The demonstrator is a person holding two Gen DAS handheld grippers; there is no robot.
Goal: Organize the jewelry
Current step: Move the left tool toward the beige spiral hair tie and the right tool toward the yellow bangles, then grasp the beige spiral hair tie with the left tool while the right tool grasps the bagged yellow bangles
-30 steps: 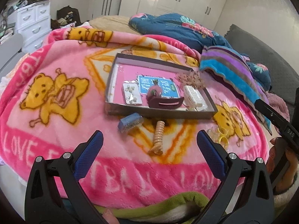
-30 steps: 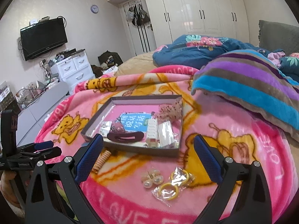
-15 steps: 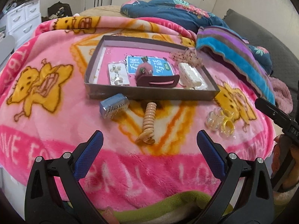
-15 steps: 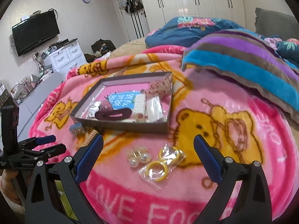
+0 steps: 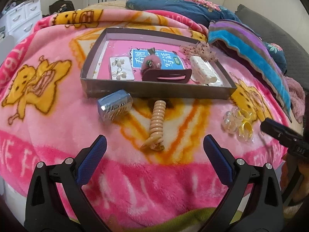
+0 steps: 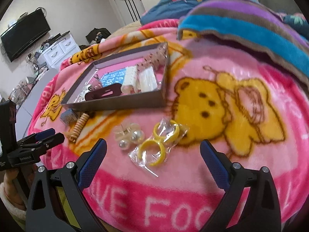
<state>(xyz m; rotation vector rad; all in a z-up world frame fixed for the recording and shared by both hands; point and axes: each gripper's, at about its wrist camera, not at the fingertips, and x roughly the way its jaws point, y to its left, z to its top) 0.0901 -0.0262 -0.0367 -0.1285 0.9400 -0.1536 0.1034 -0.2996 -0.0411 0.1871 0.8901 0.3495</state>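
Note:
A grey tray (image 5: 154,91) (image 6: 115,104) lies on the pink blanket and holds a dark red hair clip (image 5: 167,75), an earring card (image 5: 120,68), a white clip (image 5: 202,72) and other pieces. In front of it lie a blue glittery box (image 5: 115,107), a beige spiral hair tie (image 5: 156,125) (image 6: 79,127), pearl earrings (image 6: 129,135) and a bag of yellow rings (image 6: 160,143) (image 5: 244,127). My left gripper (image 5: 154,159) hangs open just short of the spiral tie. My right gripper (image 6: 152,159) hangs open right before the bag of rings.
A striped blanket (image 5: 251,44) and a blue floral quilt (image 5: 183,3) are heaped at the back right. White drawers (image 6: 59,48) and a television (image 6: 25,34) stand beyond the bed's left side. The right gripper shows at the edge of the left wrist view (image 5: 282,137).
Both grippers have moved forward and lower toward the blanket. The spiral tie and the bag of rings now lie much closer to the open fingers.

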